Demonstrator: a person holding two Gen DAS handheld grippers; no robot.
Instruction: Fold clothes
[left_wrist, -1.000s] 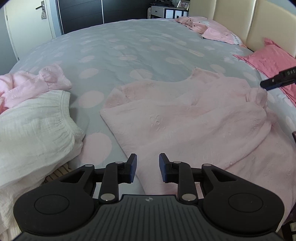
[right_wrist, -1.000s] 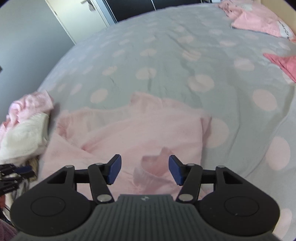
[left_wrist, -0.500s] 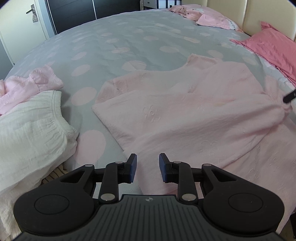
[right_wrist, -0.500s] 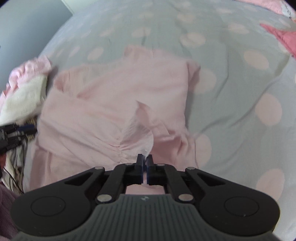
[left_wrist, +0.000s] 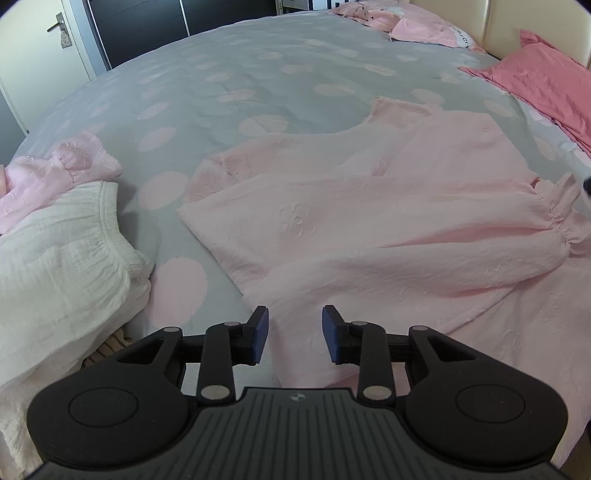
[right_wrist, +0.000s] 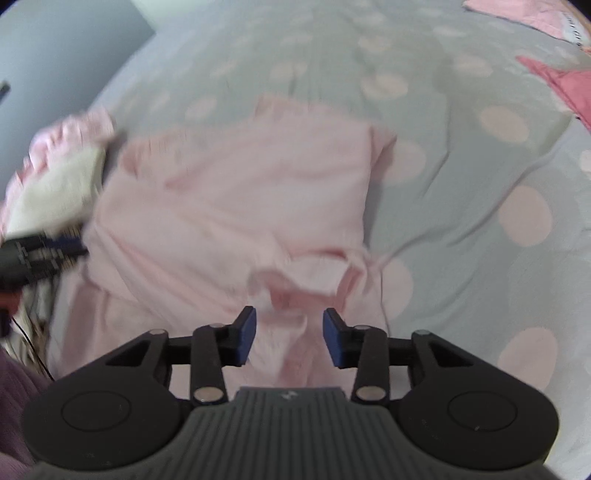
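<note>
Both pairs of jaws stand apart with nothing between them. Left gripper (left_wrist: 294, 334) hangs over the near hem of the pale pink garment (left_wrist: 369, 206), its blue pads (left_wrist: 260, 330) clear of the cloth. Right gripper (right_wrist: 289, 338) hangs over the gathered sleeve cuff (right_wrist: 299, 284) of that same garment (right_wrist: 236, 192), the cuff lying loose just ahead of the gap between its pads (right_wrist: 246, 335); this view is blurred, so fine detail of the cuff cannot be read.

Taking the pink garment as the landmark: it lies spread on the grey bedspread with pale pink dots (left_wrist: 258, 74), its neckline on the far side from the left gripper and one sleeve folded across its body, ending in a ruffled cuff (left_wrist: 565, 206) at its right edge. To its left, well apart across a strip of bare bedspread, lies a cream crinkled garment (left_wrist: 55, 266), and touching that one's far edge is a small bunched pink piece (left_wrist: 62, 166). Beyond the landmark's right side a deeper pink pillow (left_wrist: 546, 77) rests against the cream headboard (left_wrist: 480, 22). Farther off, past its neckline, more pink bedding (left_wrist: 417, 27) sits at the bed's far end. In the right wrist view, the left gripper's dark fingers (right_wrist: 40, 251) show at the garment's left edge.
</note>
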